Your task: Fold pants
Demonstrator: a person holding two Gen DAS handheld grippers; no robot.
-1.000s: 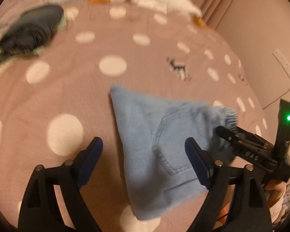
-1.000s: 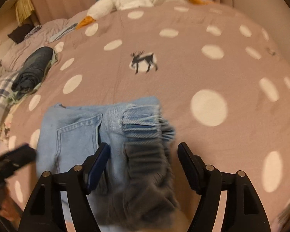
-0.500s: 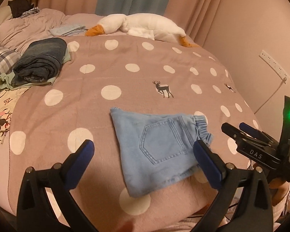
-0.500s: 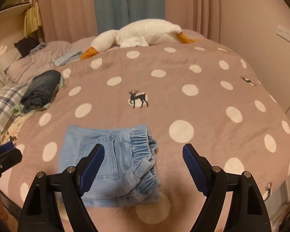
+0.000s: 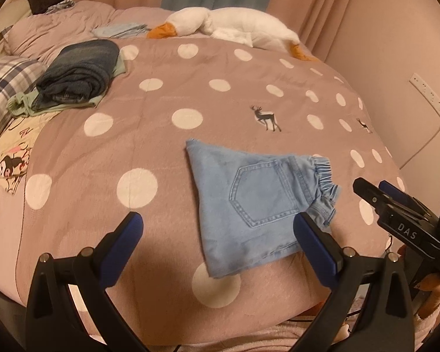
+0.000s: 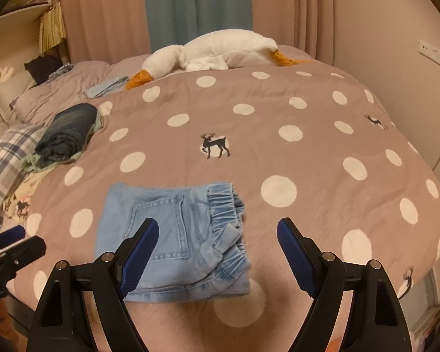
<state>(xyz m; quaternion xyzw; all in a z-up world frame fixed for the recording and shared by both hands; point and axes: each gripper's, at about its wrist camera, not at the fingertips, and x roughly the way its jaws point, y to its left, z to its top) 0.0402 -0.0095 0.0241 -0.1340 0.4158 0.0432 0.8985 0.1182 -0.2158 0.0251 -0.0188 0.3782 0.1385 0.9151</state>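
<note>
Light blue denim pants lie folded into a small bundle on the pink polka-dot bedspread, back pocket up, elastic waistband to the right. They also show in the right wrist view. My left gripper is open and empty, held above the bed's near edge, just short of the pants. My right gripper is open and empty, also back from the pants. The right gripper shows at the right of the left wrist view.
A stack of folded dark jeans on a green garment lies at the far left. A white goose plush lies at the head of the bed. A plaid pillow and a cartoon-print cloth are at the left edge. A wall is close on the right.
Both grippers have pulled back and up from the folded pants, which stay on the bed. The right gripper was right over the waistband one second ago.
</note>
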